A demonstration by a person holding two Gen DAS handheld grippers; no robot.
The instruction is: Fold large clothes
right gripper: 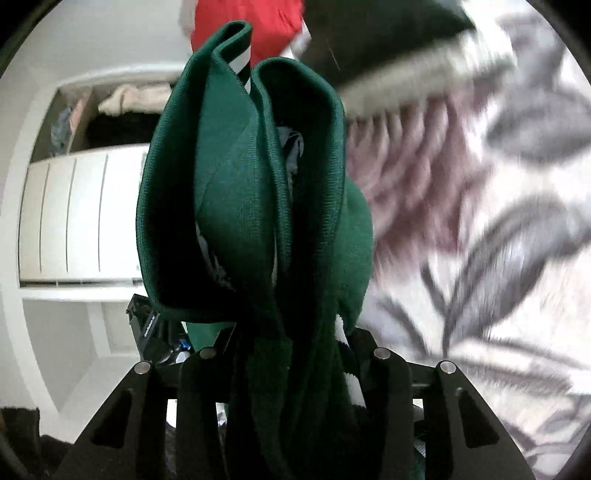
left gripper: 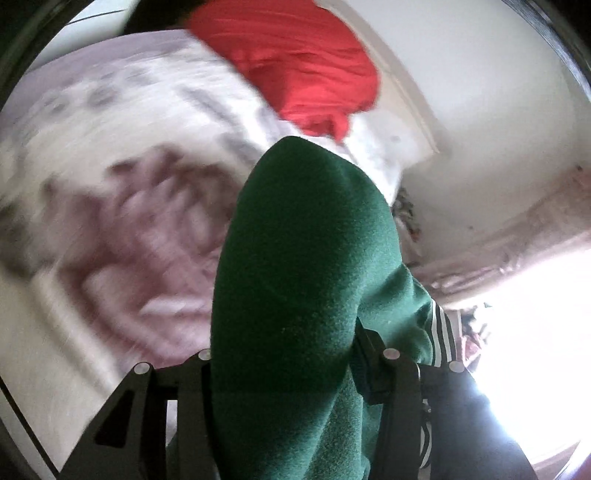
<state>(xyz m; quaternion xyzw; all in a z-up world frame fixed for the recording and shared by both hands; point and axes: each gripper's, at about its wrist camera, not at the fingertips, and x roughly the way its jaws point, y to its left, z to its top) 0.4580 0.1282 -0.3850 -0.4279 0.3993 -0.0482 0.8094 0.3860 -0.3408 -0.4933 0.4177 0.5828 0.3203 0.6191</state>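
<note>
At the bottom of the left wrist view, the black two-finger left gripper (left gripper: pixel 284 369) is clamping a thick bunch of dark green fleecy garment with white side stripes (left gripper: pixel 295 258); the cloth is filling the gap between the jaws and bulging up through the middle of the frame, hiding the fingertips. The white stripes are showing at the lower right, just beside the right-hand jaw. Behind the green cloth, across the left and centre of the frame, a white bedspread with a mauve and grey leaf print (left gripper: pixel 110 184) is lying blurred. Further off, at the top centre, a bright red crumpled cloth (left gripper: pixel 306 70) is resting on that bedspread. At the far right, strong light is washing out the frame.

At the bottom of the right wrist view, the black two-finger right gripper (right gripper: pixel 295 369) is likewise gripping the same green garment (right gripper: pixel 229 192) — several folded layers with ribbed edges are standing up from between its jaws, a strip of white stripe showing at the lower centre. To the right, the leaf-print bedspread (right gripper: pixel 498 258) is spreading out, blurred. At the left, further back, a white cabinet with an open shelf of clothes (right gripper: pixel 81 206) is standing — and at the top centre the red cloth (right gripper: pixel 273 26) is peeking out behind the green folds.
</note>
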